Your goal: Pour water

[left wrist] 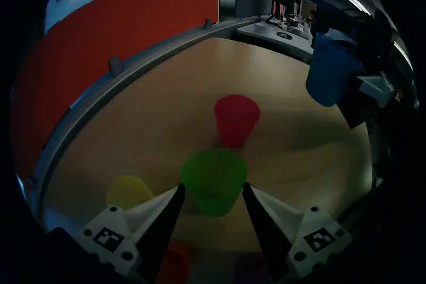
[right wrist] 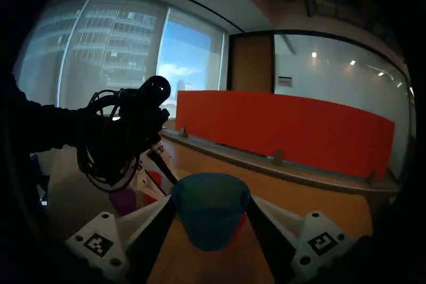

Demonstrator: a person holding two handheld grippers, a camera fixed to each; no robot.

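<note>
A green cup [left wrist: 213,180] stands upright between the fingers of my left gripper [left wrist: 213,191], and both fingertips press its sides. Just beyond it on the wooden table [left wrist: 160,103] stands a red cup [left wrist: 237,119]. A blue cup [left wrist: 327,73] hangs in the air at the upper right, slightly tilted, held by my right gripper [left wrist: 367,92]. In the right gripper view the blue cup [right wrist: 210,209] sits upright between the fingers of that gripper [right wrist: 210,204], which is shut on it. The left gripper [right wrist: 152,164] and the sleeved hand holding it are at the left.
A yellow cup [left wrist: 128,191] stands left of the green one. An orange-red cup [left wrist: 175,262] and a purple one [left wrist: 250,269] sit low under the fingers. A red partition [left wrist: 122,28] with a grey rail [left wrist: 114,73] bounds the table's far side. Another desk [left wrist: 277,33] lies behind.
</note>
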